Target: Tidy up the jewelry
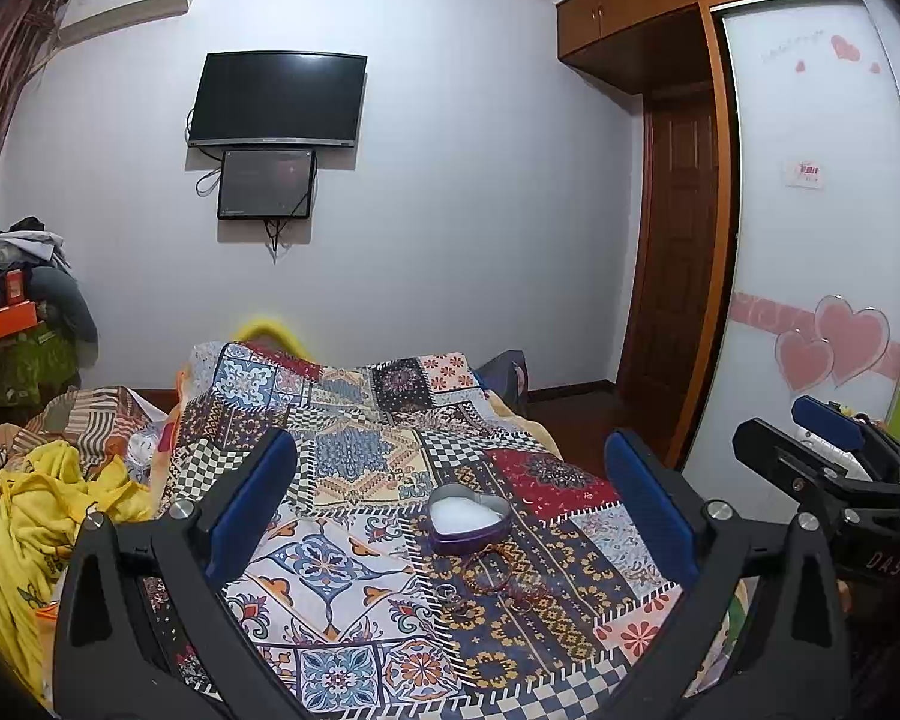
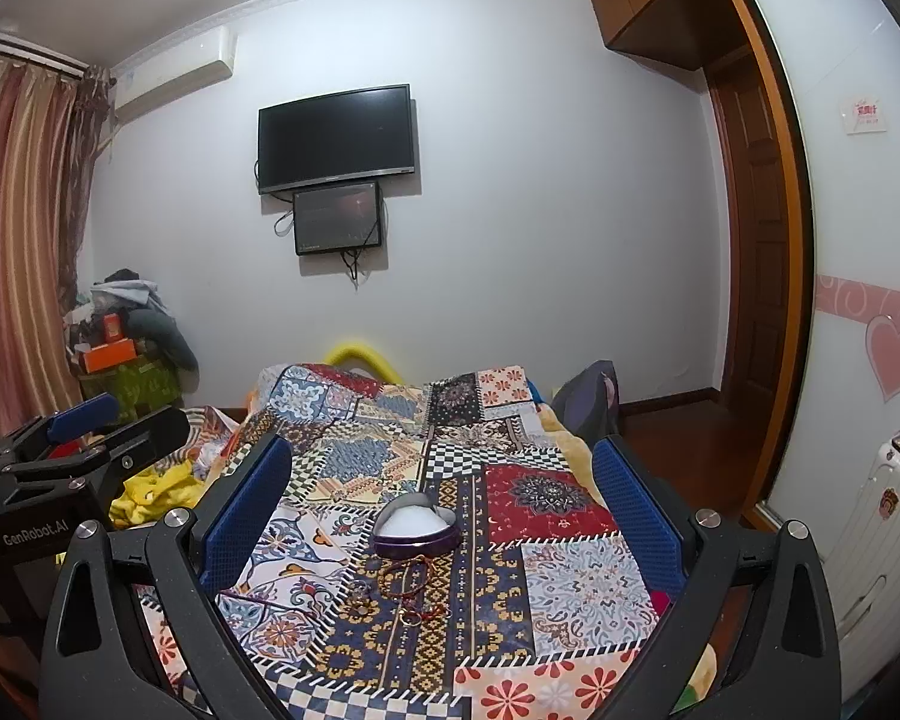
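The jewelry point(image 2: 408, 585), a reddish cord bracelet with a few small rings and charms, lay loose on the patchwork bedspread point(image 2: 576, 576), just in front of the heart-shaped tin point(image 2: 415, 531). The tin stood open, lined with white padding and seemingly empty. Both the left gripper point(image 1: 450, 516) and the right gripper point(image 2: 444, 516) hovered above the bed, jaws wide, holding nothing. Picking the thin pieces well would likely mean descending squarely over one item and closing gently, since the busy fabric hides them.

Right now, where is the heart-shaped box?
The heart-shaped box sits open on the patchwork quilt, centred ahead of both grippers, with the bracelets just in front of it.
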`<state>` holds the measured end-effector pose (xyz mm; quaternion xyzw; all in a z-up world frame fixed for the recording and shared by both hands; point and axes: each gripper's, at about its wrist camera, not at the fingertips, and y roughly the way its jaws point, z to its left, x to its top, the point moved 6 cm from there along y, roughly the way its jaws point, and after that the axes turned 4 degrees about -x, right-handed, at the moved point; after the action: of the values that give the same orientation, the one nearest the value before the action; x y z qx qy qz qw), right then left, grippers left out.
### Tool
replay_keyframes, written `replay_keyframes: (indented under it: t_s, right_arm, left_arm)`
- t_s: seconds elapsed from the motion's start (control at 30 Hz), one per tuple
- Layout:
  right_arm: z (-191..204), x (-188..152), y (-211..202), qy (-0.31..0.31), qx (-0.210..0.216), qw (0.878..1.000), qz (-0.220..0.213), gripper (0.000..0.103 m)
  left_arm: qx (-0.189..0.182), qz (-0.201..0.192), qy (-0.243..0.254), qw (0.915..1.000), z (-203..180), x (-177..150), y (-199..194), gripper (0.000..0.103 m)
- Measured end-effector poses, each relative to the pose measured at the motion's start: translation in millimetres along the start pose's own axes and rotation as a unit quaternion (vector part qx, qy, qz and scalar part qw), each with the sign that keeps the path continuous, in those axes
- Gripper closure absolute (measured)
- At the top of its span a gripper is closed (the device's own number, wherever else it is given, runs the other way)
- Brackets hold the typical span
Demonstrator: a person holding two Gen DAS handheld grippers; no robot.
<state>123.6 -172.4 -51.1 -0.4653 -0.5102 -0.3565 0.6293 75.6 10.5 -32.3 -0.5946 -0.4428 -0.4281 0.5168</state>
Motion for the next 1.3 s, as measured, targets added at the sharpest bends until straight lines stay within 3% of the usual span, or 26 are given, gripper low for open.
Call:
replay_keyframes:
  t_s: [0.27,0.47,0.87,0.93,1.03,1.17,1.3]
  right_arm:
    - [-10.7,-13.5,22.2,0.006,-0.009,1.000,0.027,0.003]
    - [-25.1,-36.5,47.4,0.007,-0.027,0.997,0.069,0.003]
    - [-39.0,-102.3,102.5,-0.017,-0.025,0.981,0.194,0.004]
    - [-36.9,-112.9,108.0,-0.022,-0.015,0.977,0.210,0.009]
    - [-33.6,-127.2,119.0,-0.030,0.000,0.972,0.232,0.023]
    - [-25.5,-139.3,130.7,-0.036,0.029,0.966,0.254,0.042]
    - [-18.1,-146.2,145.2,-0.048,0.042,0.963,0.263,0.056]
  left_arm:
    - [0.000,0.028,-0.005,0.9996,4.7,-8.6,26.6,0.000]
    - [0.006,0.072,-0.009,0.9973,15.7,-28.3,65.1,0.000]
    - [0.000,0.205,0.016,0.9787,33.5,-99.2,143.4,0.000]
    - [-0.007,0.227,0.018,0.9737,34.8,-111.0,151.6,0.003]
    - [-0.015,0.260,0.022,0.9652,35.7,-127.9,160.6,0.019]
    - [-0.024,0.293,0.020,0.9557,37.8,-145.8,169.7,0.030]
    - [-0.046,0.318,0.012,0.9470,37.6,-158.7,176.1,0.044]
